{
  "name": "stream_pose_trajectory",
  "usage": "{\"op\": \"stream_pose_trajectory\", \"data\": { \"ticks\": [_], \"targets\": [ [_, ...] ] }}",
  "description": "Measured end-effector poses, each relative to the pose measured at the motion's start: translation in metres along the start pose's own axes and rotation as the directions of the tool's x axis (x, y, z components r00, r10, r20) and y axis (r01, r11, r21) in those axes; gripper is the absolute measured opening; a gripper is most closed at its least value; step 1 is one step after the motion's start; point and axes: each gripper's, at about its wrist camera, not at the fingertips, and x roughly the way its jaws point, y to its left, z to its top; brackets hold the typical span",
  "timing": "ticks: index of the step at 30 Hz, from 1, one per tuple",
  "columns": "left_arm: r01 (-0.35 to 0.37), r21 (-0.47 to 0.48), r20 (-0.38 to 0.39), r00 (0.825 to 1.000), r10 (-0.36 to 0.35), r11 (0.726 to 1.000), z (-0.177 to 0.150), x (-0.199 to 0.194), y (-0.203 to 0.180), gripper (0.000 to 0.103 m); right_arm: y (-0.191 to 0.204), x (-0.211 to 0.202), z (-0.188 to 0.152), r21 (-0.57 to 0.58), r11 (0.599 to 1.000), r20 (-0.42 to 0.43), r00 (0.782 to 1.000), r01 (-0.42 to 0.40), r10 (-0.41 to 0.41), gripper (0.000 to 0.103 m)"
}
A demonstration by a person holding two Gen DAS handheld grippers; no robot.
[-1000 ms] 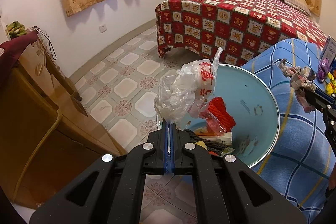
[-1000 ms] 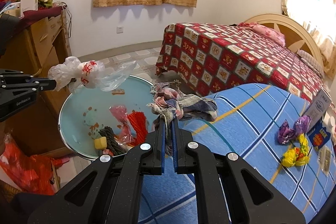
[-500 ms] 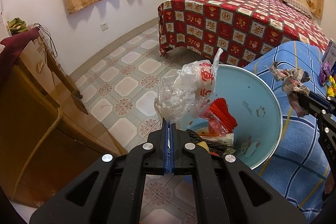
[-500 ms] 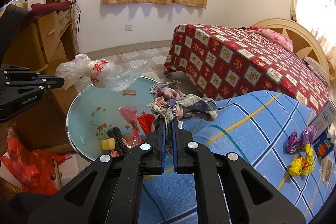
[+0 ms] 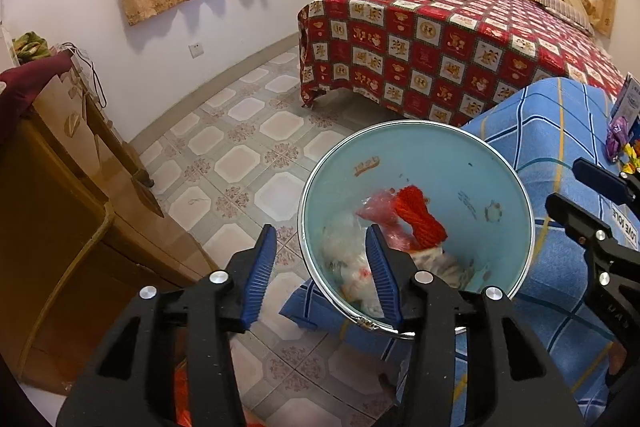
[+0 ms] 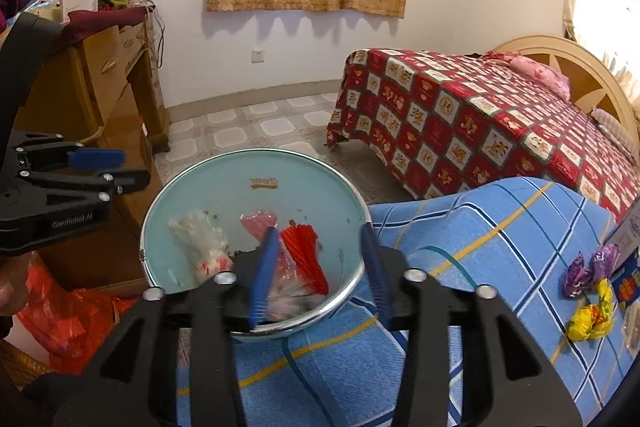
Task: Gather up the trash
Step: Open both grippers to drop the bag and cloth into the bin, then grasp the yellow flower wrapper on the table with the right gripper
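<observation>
A light-blue round basin (image 5: 496, 163) (image 6: 240, 167) sits at the edge of a blue plaid cloth. In it lie a clear plastic bag (image 5: 344, 251) (image 6: 200, 239), red yarn (image 5: 420, 215) (image 6: 300, 251), a pink bag (image 6: 260, 221) and a cloth scrap (image 5: 440, 263). My left gripper (image 5: 322, 259) is open and empty over the basin's near rim. My right gripper (image 6: 320, 267) is open and empty over the basin. Purple wrappers (image 6: 588, 267) and a yellow wrapper (image 6: 588, 319) lie on the cloth at the right.
A bed with a red patterned cover (image 5: 440, 39) stands behind. A wooden dresser (image 5: 52, 195) is at the left. A red plastic bag (image 6: 68, 323) lies on the floor below the basin. Tiled floor (image 5: 240, 147) lies between dresser and bed.
Both grippers opened. The plastic bag dropped from the left one and the cloth scrap from the right one into the basin. Both grippers moved closer over the basin.
</observation>
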Motion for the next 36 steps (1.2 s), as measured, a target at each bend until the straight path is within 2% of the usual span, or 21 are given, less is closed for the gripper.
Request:
{"op": "stream_pose_trajectory", "data": {
  "ticks": [1, 2, 4, 8, 9, 11, 14, 17, 20, 22, 25, 27, 29, 32, 34, 36],
  "targets": [
    [0.006, -0.003, -0.005, 1.000, -0.006, 1.000, -0.001, 0.001, 0.000, 0.057, -0.001, -0.001, -0.001, 0.005, 1.000, 0.000, 1.000, 0.005, -0.005, 0.047],
    [0.009, -0.007, -0.004, 1.000, -0.009, 1.000, -0.001, 0.001, -0.001, 0.061, -0.006, -0.004, -0.004, 0.018, 1.000, 0.005, 1.000, 0.022, -0.022, 0.050],
    [0.000, -0.003, 0.010, 1.000, 0.000, 1.000, -0.003, 0.000, -0.003, 0.063, -0.012, -0.009, -0.009, 0.038, 0.998, 0.006, 0.999, 0.053, -0.053, 0.056],
    [-0.005, 0.009, 0.017, 1.000, 0.005, 1.000, -0.006, 0.004, -0.012, 0.067, -0.035, -0.016, -0.019, 0.089, 0.987, -0.018, 0.991, 0.130, -0.129, 0.059],
    [-0.011, 0.016, 0.020, 1.000, 0.010, 1.000, -0.007, 0.006, -0.015, 0.071, -0.047, -0.018, -0.023, 0.114, 0.977, -0.030, 0.984, 0.178, -0.176, 0.061],
    [-0.018, 0.022, 0.031, 0.999, 0.017, 1.000, -0.006, 0.007, -0.018, 0.071, -0.066, -0.021, -0.028, 0.158, 0.957, -0.051, 0.970, 0.243, -0.238, 0.063],
    [-0.045, 0.020, 0.043, 0.998, 0.044, 0.999, -0.004, 0.012, -0.020, 0.076, -0.107, -0.025, -0.036, 0.244, 0.901, -0.093, 0.934, 0.358, -0.346, 0.064],
    [-0.055, -0.011, 0.040, 0.998, 0.055, 0.998, 0.002, 0.019, -0.019, 0.077, -0.155, -0.023, -0.045, 0.352, 0.819, -0.165, 0.891, 0.453, -0.422, 0.068],
    [-0.063, -0.046, 0.035, 0.997, 0.064, 0.997, 0.008, 0.025, -0.020, 0.078, -0.185, -0.018, -0.052, 0.411, 0.765, -0.211, 0.868, 0.495, -0.448, 0.068],
    [-0.042, -0.056, 0.027, 0.999, 0.043, 0.998, 0.013, 0.027, -0.025, 0.078, -0.197, -0.013, -0.056, 0.416, 0.751, -0.243, 0.859, 0.513, -0.452, 0.068],
    [-0.057, -0.032, 0.036, 0.998, 0.058, 0.998, 0.017, 0.029, -0.040, 0.078, -0.218, -0.008, -0.070, 0.434, 0.737, -0.296, 0.855, 0.518, -0.427, 0.068],
    [-0.069, -0.009, 0.038, 0.997, 0.069, 0.998, 0.019, 0.033, -0.051, 0.078, -0.226, -0.012, -0.077, 0.437, 0.734, -0.307, 0.853, 0.520, -0.422, 0.068],
    [-0.064, 0.001, 0.031, 0.997, 0.064, 0.998, 0.021, 0.036, -0.060, 0.078, -0.238, -0.021, -0.090, 0.459, 0.732, -0.318, 0.862, 0.504, -0.394, 0.067],
    [-0.052, 0.017, 0.018, 0.998, 0.052, 0.998, 0.022, 0.041, -0.070, 0.079, -0.250, -0.044, -0.101, 0.452, 0.730, -0.314, 0.858, 0.512, -0.407, 0.066],
    [-0.048, 0.026, 0.016, 0.999, 0.048, 0.998, 0.024, 0.042, -0.074, 0.091, -0.250, -0.052, -0.106, 0.451, 0.729, -0.309, 0.857, 0.515, -0.413, 0.066],
    [-0.048, 0.025, 0.021, 0.999, 0.047, 0.999, 0.025, 0.042, -0.077, 0.093, -0.251, -0.067, -0.113, 0.445, 0.729, -0.299, 0.854, 0.519, -0.426, 0.066]
  ]
}}
